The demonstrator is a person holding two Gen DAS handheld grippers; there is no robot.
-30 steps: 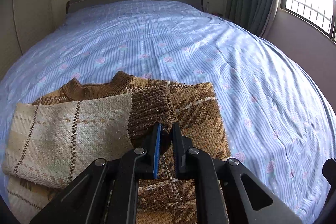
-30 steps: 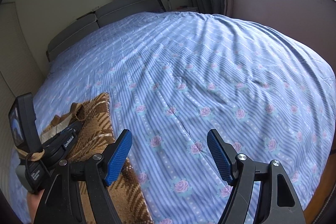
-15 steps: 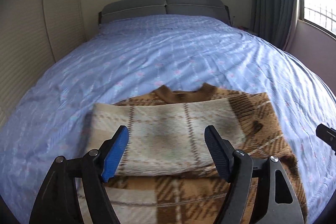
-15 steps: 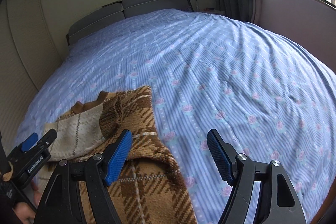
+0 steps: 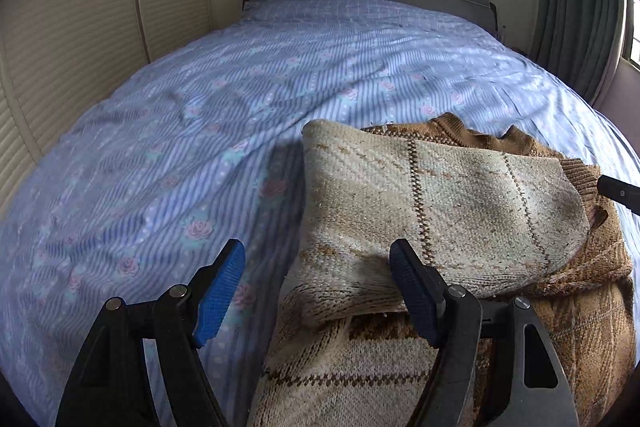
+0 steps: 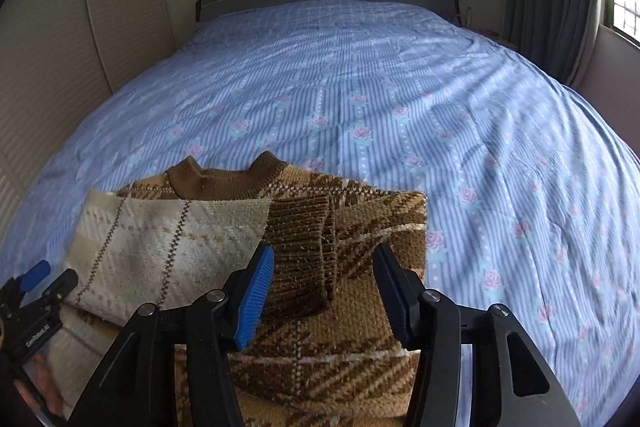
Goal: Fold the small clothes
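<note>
On the near part of the bed (image 6: pixel 360 75), the sweater (image 6: pixel 352 227) lies flat with its collar (image 6: pixel 218 181) toward the headboard and one cream sleeve (image 5: pixel 440 203) folded across the chest. As a thick knit, it probably handles as soft, limp and moderately heavy, with a coarse surface that resists slipping; it will sag wherever unsupported. Recommended hold points are the doubled edges: the ribbed cuff (image 6: pixel 300 247) or the side fold of the body. Both tools are released and hold nothing. Left tool (image 5: pixel 316 287): jaws wide apart, straddling the sleeve's folded edge. Right tool (image 6: pixel 324 291): jaws wide apart, bracketing the cuff without clamping it.
</note>
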